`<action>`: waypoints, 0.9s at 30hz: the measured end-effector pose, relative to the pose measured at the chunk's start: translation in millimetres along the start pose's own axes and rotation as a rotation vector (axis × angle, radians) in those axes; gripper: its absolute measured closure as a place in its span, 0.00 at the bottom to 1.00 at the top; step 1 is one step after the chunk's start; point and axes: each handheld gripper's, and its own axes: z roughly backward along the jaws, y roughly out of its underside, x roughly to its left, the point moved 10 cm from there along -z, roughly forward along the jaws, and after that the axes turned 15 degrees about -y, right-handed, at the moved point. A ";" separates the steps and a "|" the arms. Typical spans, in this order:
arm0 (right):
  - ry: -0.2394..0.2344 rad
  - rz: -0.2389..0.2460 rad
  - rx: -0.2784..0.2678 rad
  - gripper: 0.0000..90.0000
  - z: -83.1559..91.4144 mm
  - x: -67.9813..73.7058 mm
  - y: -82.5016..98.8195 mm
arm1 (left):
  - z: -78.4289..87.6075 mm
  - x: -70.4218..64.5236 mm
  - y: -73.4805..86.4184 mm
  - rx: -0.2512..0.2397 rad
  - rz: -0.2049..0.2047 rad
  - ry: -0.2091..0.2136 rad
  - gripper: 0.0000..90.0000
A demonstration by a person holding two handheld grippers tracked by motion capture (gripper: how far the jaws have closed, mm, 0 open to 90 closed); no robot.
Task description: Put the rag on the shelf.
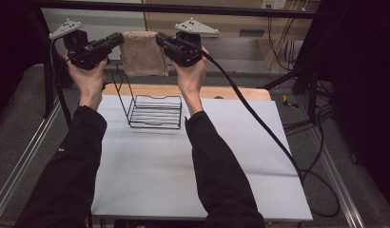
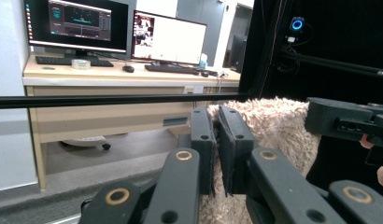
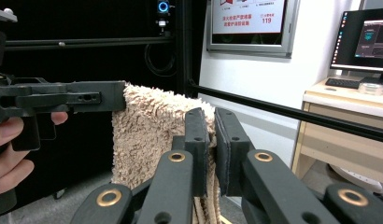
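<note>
A beige fluffy towel (image 1: 143,53) hangs folded in the air above the far end of the table, held taut between both grippers. My left gripper (image 1: 119,39) is shut on its upper left corner, and my right gripper (image 1: 160,39) is shut on its upper right corner. In the left gripper view the towel (image 2: 273,126) is pinched between the jaws of my left gripper (image 2: 216,120), with the other gripper (image 2: 343,122) at the right. In the right gripper view the towel (image 3: 147,135) sits between the closed jaws of my right gripper (image 3: 211,122). A black wire rack (image 1: 152,110) stands on the table below the towel.
The white table top (image 1: 150,171) has a wooden strip (image 1: 221,91) along its far edge. A black frame bar (image 1: 231,10) crosses overhead behind the grippers. A thick cable (image 1: 264,123) trails from my right gripper across the table's right side. A desk with monitors (image 2: 115,32) stands beyond.
</note>
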 end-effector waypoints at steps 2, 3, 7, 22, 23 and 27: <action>0.003 0.004 0.003 0.94 -1.4 -1.8 -1.0 | -3.0 1.0 -0.8 0.004 -0.009 -0.008 0.94; 0.005 0.011 0.007 0.94 -2.4 -3.3 -1.7 | -3.9 1.3 -1.3 0.002 -0.010 -0.009 0.94; 0.011 -0.003 0.008 0.94 -6.0 -8.7 -1.5 | -8.3 3.5 0.4 0.007 -0.010 -0.015 0.94; 0.031 -0.010 0.071 0.94 -11.9 -14.0 19.0 | -14.6 9.1 20.8 0.042 -0.011 -0.012 0.94; 0.028 -0.010 0.074 0.94 -11.4 -13.3 20.5 | -14.3 9.2 22.6 0.046 -0.016 -0.010 0.94; 0.025 -0.026 0.086 0.94 -10.0 -11.6 29.8 | -11.8 9.2 32.8 0.062 -0.043 -0.008 0.94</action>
